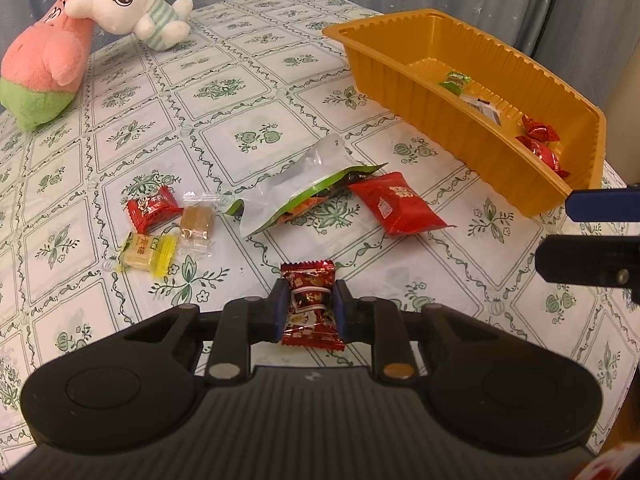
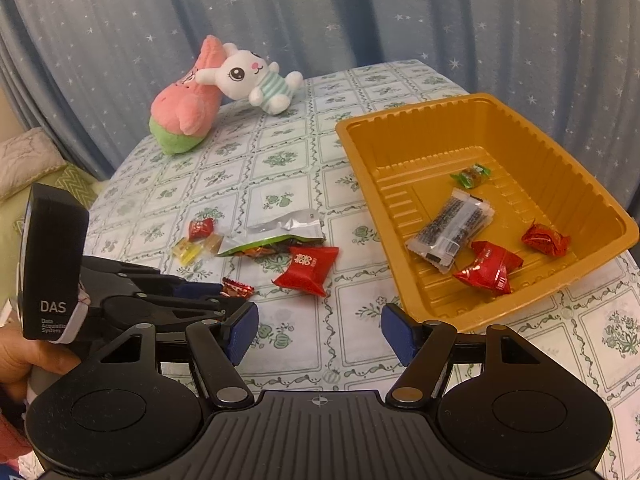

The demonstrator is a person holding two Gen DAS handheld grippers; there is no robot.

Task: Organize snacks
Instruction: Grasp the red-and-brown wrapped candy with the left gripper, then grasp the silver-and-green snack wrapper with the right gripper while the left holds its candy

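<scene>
My left gripper [image 1: 308,300] is shut on a dark red foil candy [image 1: 310,306] and holds it just above the tablecloth; it also shows in the right wrist view [image 2: 236,289]. My right gripper [image 2: 318,330] is open and empty, low over the cloth near the front corner of the orange tray [image 2: 404,280]. The tray [image 1: 460,136] holds a green candy [image 2: 471,175], a clear dark packet [image 2: 452,227] and red candies [image 2: 490,272]. On the cloth lie a silver-green packet [image 1: 296,184], a red packet [image 1: 400,204], a small red snack [image 1: 152,208], a brown candy [image 1: 197,222] and a yellow candy [image 1: 146,254].
A pink star plush [image 1: 48,52] and a white rabbit plush [image 1: 136,4] lie at the table's far left. A blue starry curtain [image 2: 360,12] hangs behind. The table edge curves away at right. A cushion [image 2: 28,156] shows at far left.
</scene>
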